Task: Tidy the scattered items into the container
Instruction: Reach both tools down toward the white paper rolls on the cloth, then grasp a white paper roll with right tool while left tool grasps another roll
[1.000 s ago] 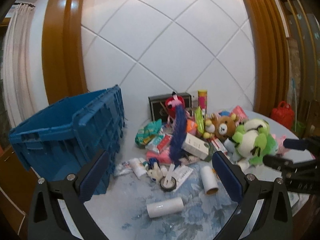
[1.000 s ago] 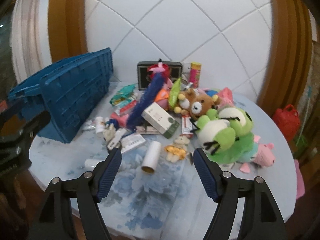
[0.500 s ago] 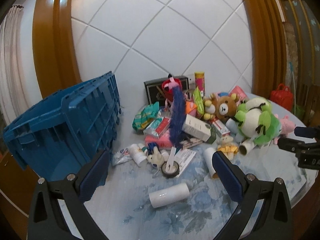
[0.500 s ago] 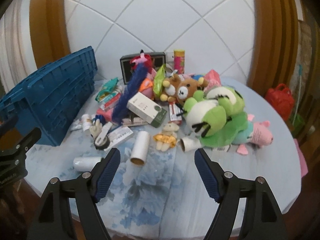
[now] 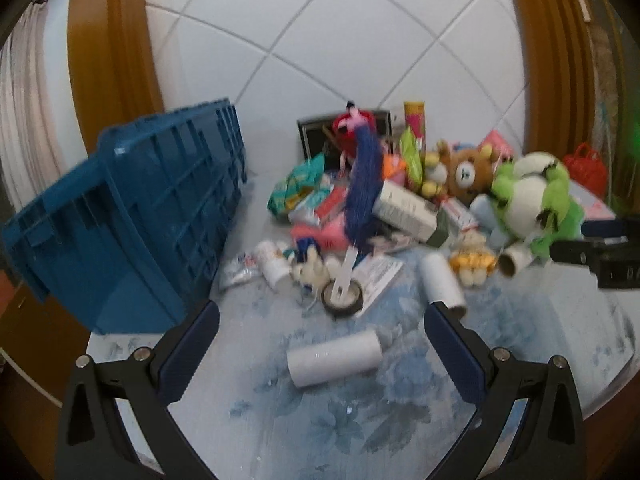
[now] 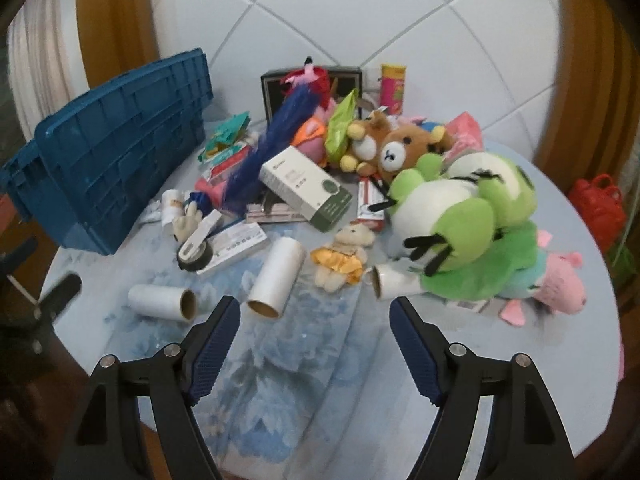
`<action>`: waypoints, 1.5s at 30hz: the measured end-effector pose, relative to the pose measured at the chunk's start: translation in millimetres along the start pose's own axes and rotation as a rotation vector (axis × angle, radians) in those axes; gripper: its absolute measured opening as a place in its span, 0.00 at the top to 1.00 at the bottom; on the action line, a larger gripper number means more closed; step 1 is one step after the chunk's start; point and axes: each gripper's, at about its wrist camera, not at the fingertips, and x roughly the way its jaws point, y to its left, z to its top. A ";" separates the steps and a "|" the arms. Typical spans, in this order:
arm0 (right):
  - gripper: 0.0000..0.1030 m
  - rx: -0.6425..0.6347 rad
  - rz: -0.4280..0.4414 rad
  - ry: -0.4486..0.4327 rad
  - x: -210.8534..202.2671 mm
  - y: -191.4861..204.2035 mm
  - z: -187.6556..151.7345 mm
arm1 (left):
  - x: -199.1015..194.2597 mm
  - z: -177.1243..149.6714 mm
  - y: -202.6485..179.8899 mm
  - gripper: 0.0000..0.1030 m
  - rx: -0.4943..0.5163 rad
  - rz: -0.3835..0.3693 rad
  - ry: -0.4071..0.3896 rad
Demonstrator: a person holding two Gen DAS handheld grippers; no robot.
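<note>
A round worktop (image 6: 460, 364) with a pale blue flowered cover stands against a white wall (image 5: 340, 40) of large tiles set diagonally. Brown wooden posts (image 5: 108, 52) frame the wall on both sides. A pale curtain (image 5: 24, 112) hangs at far left.

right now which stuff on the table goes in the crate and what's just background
For the job: blue ribbed plastic crate; white cardboard-core rolls; big green frog plush; brown bear plush; white and green carton.
Just lying about: red basket beyond the table; white tiled wall.
</note>
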 end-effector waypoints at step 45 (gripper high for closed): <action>0.54 0.040 -0.135 0.370 221.4 50.1 17.7 | 153.6 -50.2 -3.2 0.40 0.498 -0.608 0.241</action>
